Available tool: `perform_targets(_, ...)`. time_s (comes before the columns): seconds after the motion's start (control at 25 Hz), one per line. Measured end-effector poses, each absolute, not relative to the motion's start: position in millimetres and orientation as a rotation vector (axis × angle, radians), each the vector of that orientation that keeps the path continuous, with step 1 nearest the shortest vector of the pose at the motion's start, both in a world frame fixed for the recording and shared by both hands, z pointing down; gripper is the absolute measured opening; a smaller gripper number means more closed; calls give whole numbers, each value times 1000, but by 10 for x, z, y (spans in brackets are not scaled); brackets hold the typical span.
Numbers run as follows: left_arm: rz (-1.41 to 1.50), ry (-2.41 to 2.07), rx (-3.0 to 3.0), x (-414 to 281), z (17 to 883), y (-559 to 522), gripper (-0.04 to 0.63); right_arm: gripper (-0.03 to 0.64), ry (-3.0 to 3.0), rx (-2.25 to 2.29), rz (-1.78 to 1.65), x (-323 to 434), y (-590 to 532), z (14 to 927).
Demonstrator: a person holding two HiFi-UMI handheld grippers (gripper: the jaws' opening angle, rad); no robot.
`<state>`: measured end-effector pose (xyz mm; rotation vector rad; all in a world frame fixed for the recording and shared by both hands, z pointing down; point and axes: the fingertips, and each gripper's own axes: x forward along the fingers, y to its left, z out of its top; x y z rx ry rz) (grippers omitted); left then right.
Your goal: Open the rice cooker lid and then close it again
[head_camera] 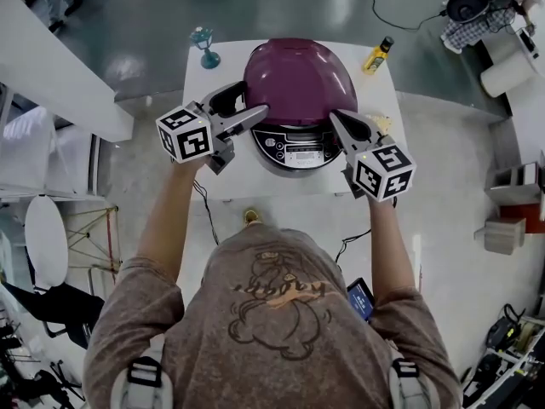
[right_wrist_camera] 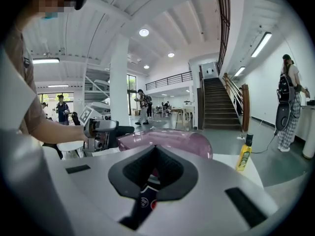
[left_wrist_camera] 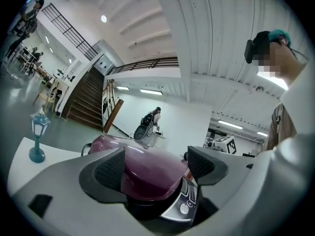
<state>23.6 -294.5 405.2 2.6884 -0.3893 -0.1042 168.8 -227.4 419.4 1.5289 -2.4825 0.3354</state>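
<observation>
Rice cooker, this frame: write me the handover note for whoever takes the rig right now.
Left gripper: open, jaws apart at the left edge of the lid, not closed on anything.
Right gripper: shut, empty, tips at the front right of the rice cooker, beside its control panel; contact unclear.
Things: the rice cooker stands on the white table, panel toward the person; the purple lid is down.
Done: nothing that shows; whether the lid was already opened once cannot be told.
Left: if not yet opened, release and lift the lid, then press it down again.
</observation>
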Motion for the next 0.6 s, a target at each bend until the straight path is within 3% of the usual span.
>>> perform_targets(0.6,-20,-307,2724,391,4113,-2442,393,6,-2459,1484,419,1682,-2223,4462)
